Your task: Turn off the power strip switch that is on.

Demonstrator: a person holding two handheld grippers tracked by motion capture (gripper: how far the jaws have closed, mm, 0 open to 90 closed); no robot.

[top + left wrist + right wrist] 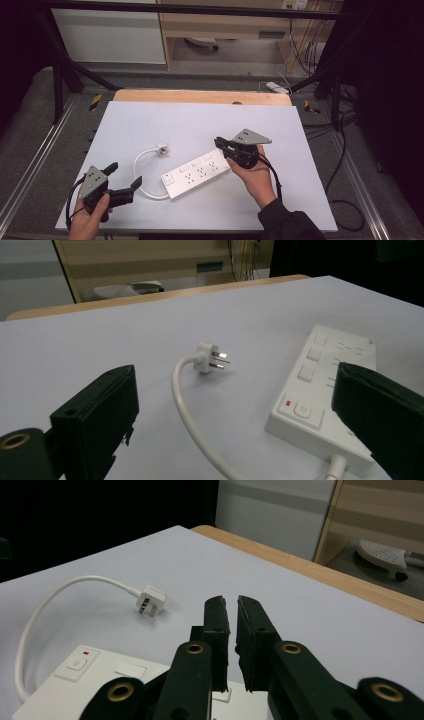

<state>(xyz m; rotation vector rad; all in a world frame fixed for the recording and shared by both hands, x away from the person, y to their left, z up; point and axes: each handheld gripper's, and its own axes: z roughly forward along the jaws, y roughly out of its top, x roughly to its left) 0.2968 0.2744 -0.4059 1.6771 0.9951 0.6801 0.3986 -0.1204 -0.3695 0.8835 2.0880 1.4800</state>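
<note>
The white plastic power strip [196,176] lies mid-table; the right gripper [220,143], jaws together on nothing, hovers at its far end, the left gripper [124,176], jaws apart, near its switch end.

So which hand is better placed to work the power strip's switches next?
Probably the right: the right gripper, fingers shut, hovers over the power strip. The left gripper, fingers open, sits off its switch end, near the cable.

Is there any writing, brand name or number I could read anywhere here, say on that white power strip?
No text can be read.
Power strip: faint grey marks beside its sockets, too small and blurred to read; its main switch bears a round symbol and a red dot, no letters.
Plug: no marking visible.
Yellow-and-black patches on the frame: stripes, no words.
</note>
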